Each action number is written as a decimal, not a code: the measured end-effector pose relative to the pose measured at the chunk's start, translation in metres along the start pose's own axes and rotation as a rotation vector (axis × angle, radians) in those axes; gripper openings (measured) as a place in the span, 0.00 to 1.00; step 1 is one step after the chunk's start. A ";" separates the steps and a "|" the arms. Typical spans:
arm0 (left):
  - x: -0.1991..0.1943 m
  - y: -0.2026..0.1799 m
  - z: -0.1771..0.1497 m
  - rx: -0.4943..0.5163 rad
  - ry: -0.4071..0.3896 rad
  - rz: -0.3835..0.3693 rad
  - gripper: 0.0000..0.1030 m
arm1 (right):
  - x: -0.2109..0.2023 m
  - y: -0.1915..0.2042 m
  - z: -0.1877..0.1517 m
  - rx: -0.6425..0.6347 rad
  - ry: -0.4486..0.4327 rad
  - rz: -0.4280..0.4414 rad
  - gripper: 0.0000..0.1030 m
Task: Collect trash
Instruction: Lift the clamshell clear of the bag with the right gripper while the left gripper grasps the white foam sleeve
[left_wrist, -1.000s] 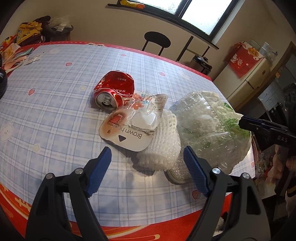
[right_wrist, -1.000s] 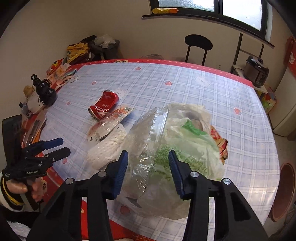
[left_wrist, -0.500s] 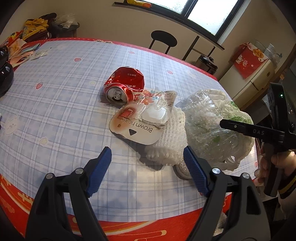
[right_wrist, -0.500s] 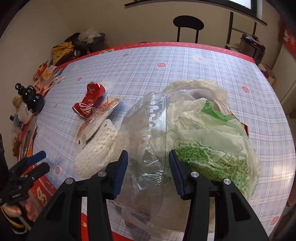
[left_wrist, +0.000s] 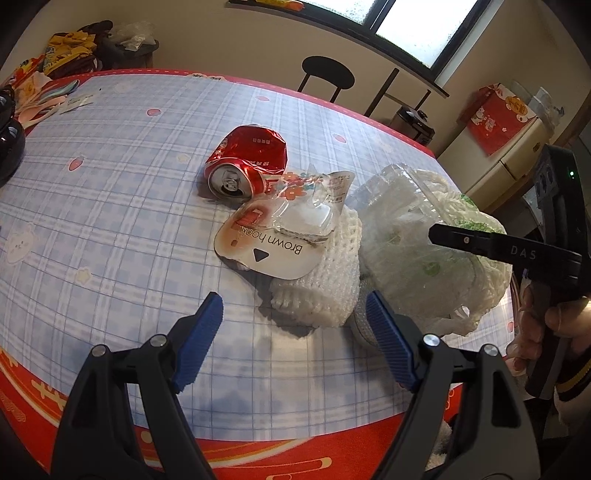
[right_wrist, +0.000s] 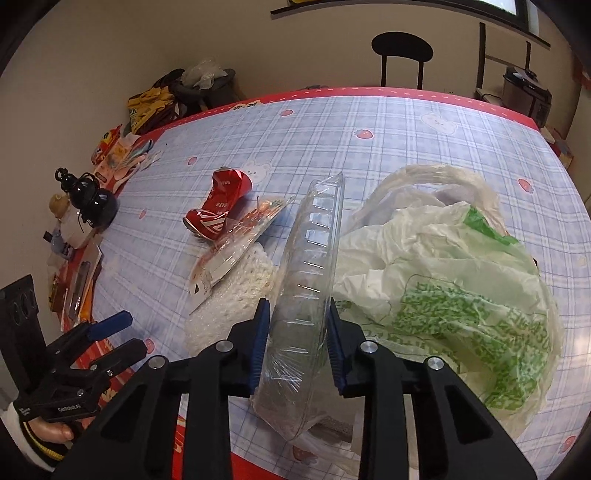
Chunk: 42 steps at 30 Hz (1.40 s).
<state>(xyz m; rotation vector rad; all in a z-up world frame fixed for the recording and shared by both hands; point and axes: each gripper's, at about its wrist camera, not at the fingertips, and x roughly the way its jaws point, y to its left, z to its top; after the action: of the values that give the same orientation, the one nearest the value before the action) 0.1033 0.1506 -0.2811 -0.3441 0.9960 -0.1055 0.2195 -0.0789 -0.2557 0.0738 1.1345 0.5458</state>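
- Blue-and-white checked tablecloth with a red border covers a table; a black chair stands behind its far edge under a window.
- Left gripper hovers low over the near table edge, its blue fingers spread wide with nothing between them.
- Just beyond it, at 12 o'clock, lies white foam netting, with a "Brown hook" blister card resting on it.
- Crushed red can lies on its side at 11 o'clock, touching the card.
- Right gripper has its fingers pressed narrowly against both sides of a clear plastic clamshell container, held on edge.
- White-and-green plastic bag sits at the container's 3 o'clock, touching it.
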 end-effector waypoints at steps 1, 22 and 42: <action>0.001 0.000 0.000 0.000 0.002 0.000 0.77 | -0.004 0.000 0.000 0.006 -0.009 0.011 0.26; 0.072 -0.014 0.001 -0.021 0.154 -0.047 0.76 | -0.101 -0.007 -0.027 0.128 -0.244 0.210 0.09; 0.059 -0.007 -0.017 -0.022 0.229 -0.115 0.26 | -0.133 0.008 -0.024 0.078 -0.321 0.252 0.09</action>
<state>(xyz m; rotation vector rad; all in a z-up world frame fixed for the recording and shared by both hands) 0.1214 0.1255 -0.3344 -0.4161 1.2046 -0.2430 0.1550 -0.1364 -0.1517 0.3638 0.8361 0.6863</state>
